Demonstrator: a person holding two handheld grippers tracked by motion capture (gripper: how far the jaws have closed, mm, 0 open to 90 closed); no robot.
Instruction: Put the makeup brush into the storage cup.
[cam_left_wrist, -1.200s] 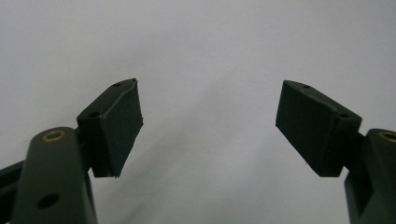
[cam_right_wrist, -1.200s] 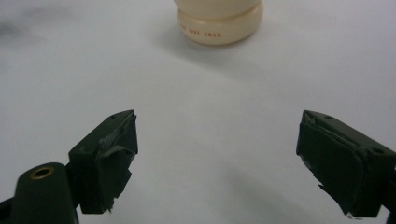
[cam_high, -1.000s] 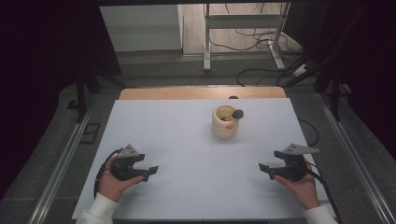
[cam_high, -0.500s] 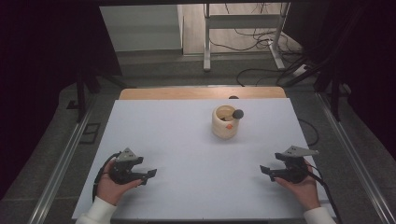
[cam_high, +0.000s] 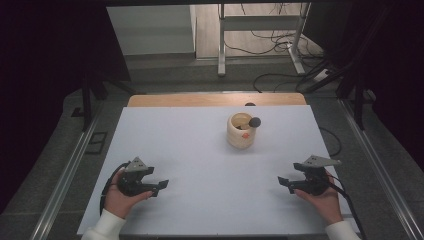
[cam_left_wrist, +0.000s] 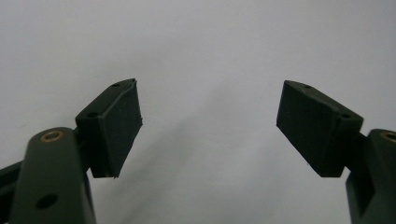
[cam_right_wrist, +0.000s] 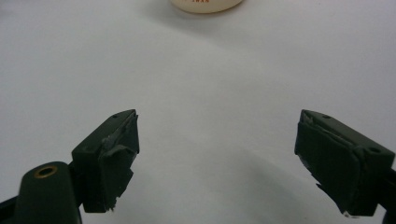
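Note:
A cream round cup (cam_high: 241, 131) stands on the white table top (cam_high: 200, 150), right of centre toward the back, with a dark ball-ended stick (cam_high: 255, 122) leaning out of it. Its base (cam_right_wrist: 206, 4) shows at the top edge of the right gripper view. My left gripper (cam_high: 161, 187) rests near the front left in a hand, jaws wide open with nothing between them (cam_left_wrist: 208, 126). At the front right, my right gripper (cam_high: 282, 182) lies in the other hand, also open and empty (cam_right_wrist: 218, 161). Both point inward across the table.
A wooden strip (cam_high: 215, 99) runs along the table's far edge. Metal rails (cam_high: 65, 175) flank both sides. Cables (cam_high: 280, 80) lie on the floor behind, near a metal stand (cam_high: 260, 22). Bare white surface lies between the grippers and the cup.

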